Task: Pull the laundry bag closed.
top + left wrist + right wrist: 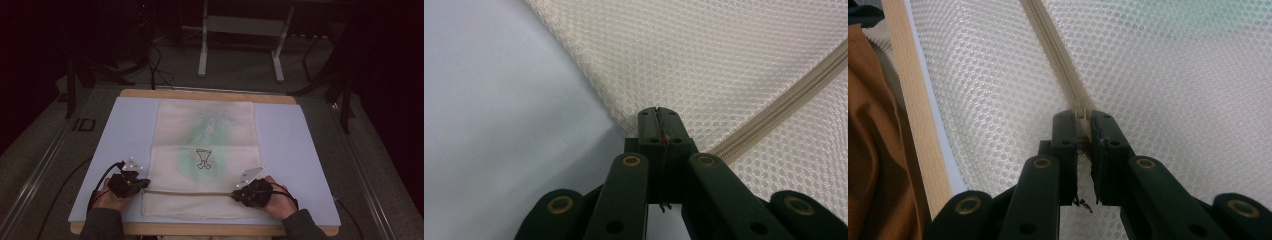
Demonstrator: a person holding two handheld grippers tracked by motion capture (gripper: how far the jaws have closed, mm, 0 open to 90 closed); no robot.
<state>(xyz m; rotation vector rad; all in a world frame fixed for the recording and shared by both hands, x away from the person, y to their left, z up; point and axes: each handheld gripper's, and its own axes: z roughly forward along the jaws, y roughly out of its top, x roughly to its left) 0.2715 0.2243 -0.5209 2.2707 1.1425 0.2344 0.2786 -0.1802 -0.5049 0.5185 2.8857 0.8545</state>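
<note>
A cream mesh bag [205,125] lies flat on a pale blue mat [130,130], with a green-printed cloth [202,157] showing through it. A beige zipper [192,193] runs across its near end. My left gripper [145,184] is at the zipper's left end, shut on the edge of the bag [704,55], jaws pressed together at my left gripper [657,116] beside the zipper [784,95]. My right gripper [235,194] is at the right end. There my right gripper [1083,116] pinches the zipper [1053,50], with mesh [1173,85] on both sides.
The mat lies on a wooden table whose near edge [913,100] is close beside my right gripper, with brown clothing [868,150] past it. A white frame [240,30] and cables [155,65] stand on the floor beyond the table.
</note>
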